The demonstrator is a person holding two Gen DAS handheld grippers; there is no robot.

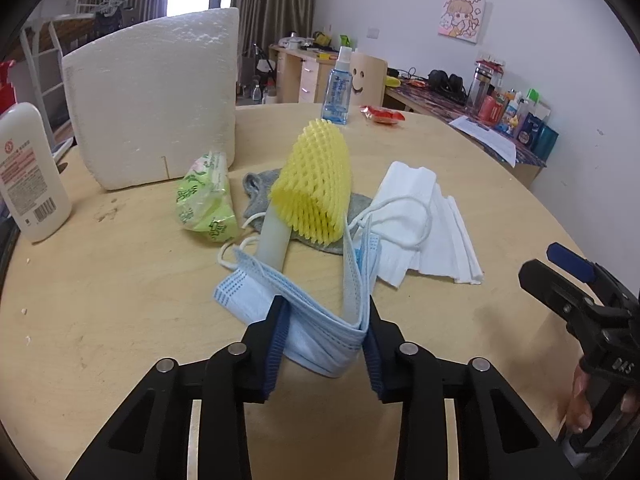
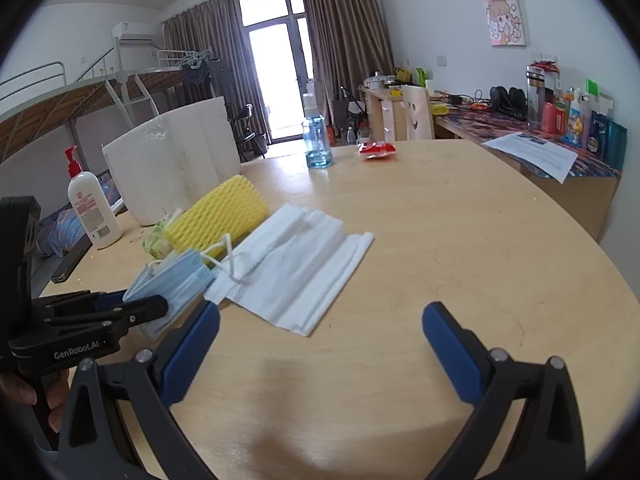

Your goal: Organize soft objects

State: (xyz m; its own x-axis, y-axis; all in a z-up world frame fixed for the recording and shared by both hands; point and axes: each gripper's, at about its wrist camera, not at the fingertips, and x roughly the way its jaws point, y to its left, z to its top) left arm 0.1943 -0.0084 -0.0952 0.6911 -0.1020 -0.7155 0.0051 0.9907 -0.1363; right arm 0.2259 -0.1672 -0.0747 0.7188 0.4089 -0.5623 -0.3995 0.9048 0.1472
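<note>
My left gripper [image 1: 324,320] is shut on a crumpled blue face mask [image 1: 320,316] near the table's front; the mask also shows in the right wrist view [image 2: 176,280]. Beyond it lie a yellow foam net sleeve [image 1: 316,184] on a pale tube, a grey sock [image 1: 256,192], a green tissue pack [image 1: 204,200] and white masks with ear loops [image 1: 420,220]. In the right wrist view the white masks [image 2: 296,264] lie ahead of my right gripper [image 2: 320,328], which is open and empty above the table. The foam sleeve [image 2: 220,212] lies left of them.
A white foam box [image 1: 156,96] stands at the back left, with a lotion bottle [image 1: 28,168] beside it. A blue spray bottle [image 1: 338,88] and a red packet [image 1: 380,114] sit at the far side of the round wooden table [image 1: 120,320].
</note>
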